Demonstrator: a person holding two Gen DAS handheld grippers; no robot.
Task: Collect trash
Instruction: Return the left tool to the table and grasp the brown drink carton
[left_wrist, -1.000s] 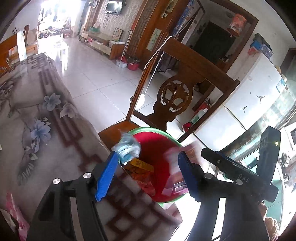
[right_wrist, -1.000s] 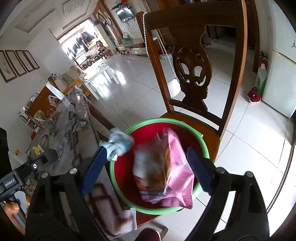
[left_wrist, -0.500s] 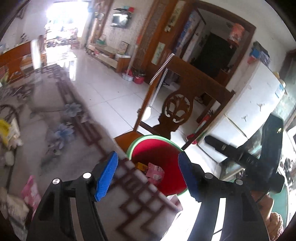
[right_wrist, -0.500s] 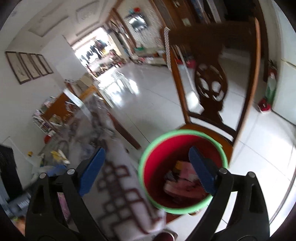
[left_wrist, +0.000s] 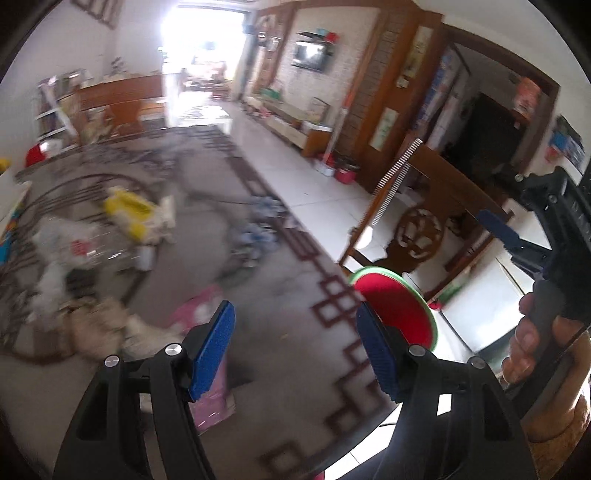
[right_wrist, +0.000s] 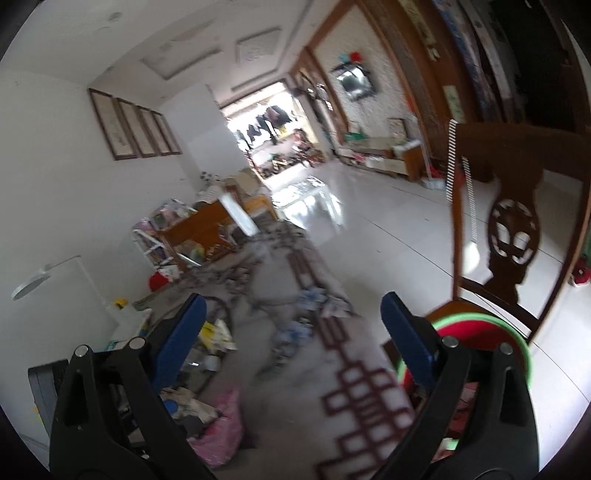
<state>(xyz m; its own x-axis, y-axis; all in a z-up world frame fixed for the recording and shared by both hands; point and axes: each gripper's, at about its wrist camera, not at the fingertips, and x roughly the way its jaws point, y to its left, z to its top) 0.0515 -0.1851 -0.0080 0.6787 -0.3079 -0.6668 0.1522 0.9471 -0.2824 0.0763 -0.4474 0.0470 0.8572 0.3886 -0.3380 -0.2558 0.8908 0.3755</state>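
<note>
Left gripper (left_wrist: 295, 343) angled down over table (left_wrist: 280, 295), fingers apart, empty | right gripper (right_wrist: 291, 332) nearly level, fingers opening wide, nothing between | table edge at right, bare tiled floor (left_wrist: 314, 184) beyond | red bucket (left_wrist: 397, 299) on chair (left_wrist: 421, 229) beside table, wrappers inside | trash (left_wrist: 129, 210) scattered on table, pink bag (left_wrist: 199, 314) nearest.

Two grippers were seen: the left gripper (left_wrist: 295, 347) and the right gripper (right_wrist: 291, 332). One red basin (left_wrist: 397, 306) with a green rim was counted, one wooden chair (right_wrist: 513, 236), one patterned table (left_wrist: 288, 280), one pink wrapper (right_wrist: 221, 435) and one yellow wrapper (left_wrist: 127, 212).
</note>
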